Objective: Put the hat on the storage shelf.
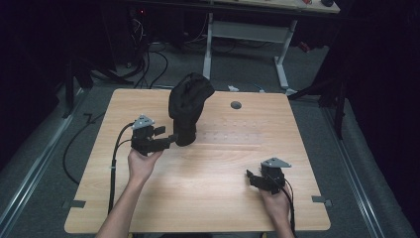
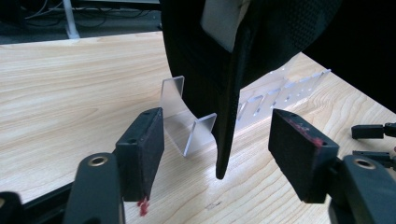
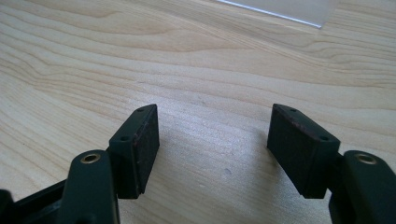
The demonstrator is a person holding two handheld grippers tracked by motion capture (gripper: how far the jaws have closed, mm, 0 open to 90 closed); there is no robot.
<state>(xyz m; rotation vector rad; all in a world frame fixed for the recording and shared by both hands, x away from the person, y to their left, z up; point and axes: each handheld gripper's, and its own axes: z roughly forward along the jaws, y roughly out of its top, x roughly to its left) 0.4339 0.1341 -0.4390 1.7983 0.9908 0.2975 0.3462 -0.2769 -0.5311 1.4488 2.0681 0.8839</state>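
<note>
A light wooden table point(image 1: 208, 198) stands in a dark room; a black fabric cap point(image 1: 189, 106) sits on a clear acrylic stand point(image 2: 187, 122) far left of centre; the left gripper point(image 2: 215, 140) is released, the cap's brim between its pads, untouched; the right gripper point(image 3: 212, 137) rests near right, released, holding nothing.

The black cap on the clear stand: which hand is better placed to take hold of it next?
The left. Its gripper is right at the black cap on the clear stand, fingers open with the cap's brim between them, not pressed. The right gripper rests far off over bare table.
</note>
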